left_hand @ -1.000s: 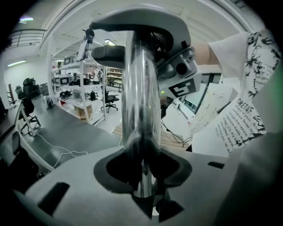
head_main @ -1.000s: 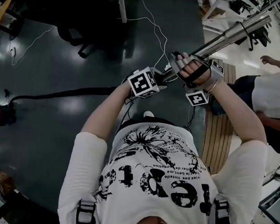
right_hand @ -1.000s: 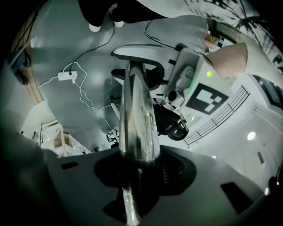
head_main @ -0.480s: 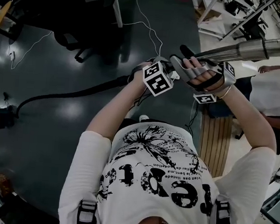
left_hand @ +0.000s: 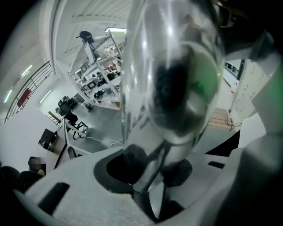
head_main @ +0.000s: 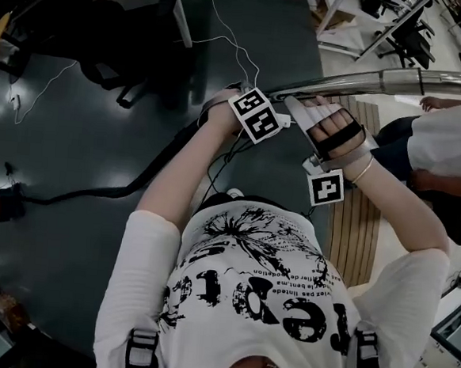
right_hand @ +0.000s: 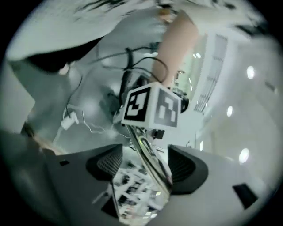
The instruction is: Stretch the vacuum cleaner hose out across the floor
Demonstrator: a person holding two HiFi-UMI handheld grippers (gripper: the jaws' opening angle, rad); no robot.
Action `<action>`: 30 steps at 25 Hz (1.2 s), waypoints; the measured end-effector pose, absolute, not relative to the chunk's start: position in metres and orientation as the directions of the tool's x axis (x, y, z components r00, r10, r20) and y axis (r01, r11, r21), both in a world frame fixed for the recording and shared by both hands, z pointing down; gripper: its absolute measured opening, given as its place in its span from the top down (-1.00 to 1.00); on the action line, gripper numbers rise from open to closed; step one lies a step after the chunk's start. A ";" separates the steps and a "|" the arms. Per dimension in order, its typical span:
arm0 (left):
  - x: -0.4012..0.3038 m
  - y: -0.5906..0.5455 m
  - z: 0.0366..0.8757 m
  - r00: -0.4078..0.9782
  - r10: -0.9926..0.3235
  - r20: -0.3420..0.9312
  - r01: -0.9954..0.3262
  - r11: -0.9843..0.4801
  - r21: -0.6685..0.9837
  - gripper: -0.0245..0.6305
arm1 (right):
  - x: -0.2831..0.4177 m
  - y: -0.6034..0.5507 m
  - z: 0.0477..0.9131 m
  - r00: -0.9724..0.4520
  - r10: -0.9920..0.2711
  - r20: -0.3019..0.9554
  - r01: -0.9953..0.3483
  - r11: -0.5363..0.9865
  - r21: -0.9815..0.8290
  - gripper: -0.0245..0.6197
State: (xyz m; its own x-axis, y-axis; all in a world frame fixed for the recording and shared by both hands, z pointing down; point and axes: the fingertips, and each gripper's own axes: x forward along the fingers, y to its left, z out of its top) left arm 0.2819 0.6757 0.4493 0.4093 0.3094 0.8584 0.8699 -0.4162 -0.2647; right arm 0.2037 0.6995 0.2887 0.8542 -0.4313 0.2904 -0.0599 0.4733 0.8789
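Both bare forearms stretch out from a white printed T-shirt [head_main: 253,300] and meet at the near end of a polished metal tube [head_main: 397,80], a straight, mirror-bright cylinder that the person holds almost level. The left gripper [left_hand: 152,165] is clamped on the tube, its pale matte jaws narrowed round the chrome just beside the tube's near end, and its black-and-white marker cube [head_main: 257,116] sits against that end. The right hand [head_main: 333,136], with a dark strap across its back and a thin bangle at the wrist, lies flat along the tube with its fingers extended. The right gripper [right_hand: 143,170] has just been opening and now stands wide, its dark cross-hatched pads on either side of the tube, which runs between them. The hose [head_main: 95,192], black and flexible, drops from the tube's near end under the left forearm, curves down to the glossy dark-green floor [head_main: 100,129] and trails to the small red vacuum cleaner [head_main: 2,205], well apart from the tube. A thin white cable [head_main: 226,40] loops over the floor near the tube's near end. Below the tube lies a slatted wooden board [head_main: 358,229], and a second person [head_main: 456,141] in a white sleeve stands beneath the tube's far end.
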 end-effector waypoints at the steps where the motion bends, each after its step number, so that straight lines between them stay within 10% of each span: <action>1: 0.285 0.671 0.451 0.414 0.298 0.860 0.861 -0.435 -0.264 0.49 | 0.205 0.698 0.288 0.859 -0.381 0.343 -0.189 0.387 0.903 -0.04; 7: 0.291 0.643 0.464 0.446 0.229 0.865 0.840 -0.440 -0.317 0.49 | 0.219 0.667 0.244 0.906 -0.247 0.345 -0.204 0.458 0.865 -0.04; 17: 0.268 0.602 0.456 0.550 0.058 0.833 0.816 -0.251 -0.521 0.49 | 0.219 0.717 0.349 0.471 0.290 0.833 -0.880 0.087 0.467 -0.03; 24: 0.258 0.607 0.463 0.672 0.006 0.740 0.736 -0.111 -0.667 0.49 | 0.156 0.746 0.407 0.197 0.310 0.930 -0.953 -0.161 0.256 0.66; 30: 0.229 0.658 0.491 0.666 0.140 0.733 0.745 -0.091 -0.660 0.49 | 0.139 0.795 0.424 0.286 0.407 0.868 -0.938 -0.065 0.340 0.67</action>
State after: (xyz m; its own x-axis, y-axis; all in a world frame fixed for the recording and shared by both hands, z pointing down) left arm 0.2294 0.6583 0.4910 0.6661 0.1401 0.7326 0.7454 -0.0906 -0.6604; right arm 0.1391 0.7953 0.4238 0.2862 0.4068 0.8675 -0.9383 -0.0646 0.3398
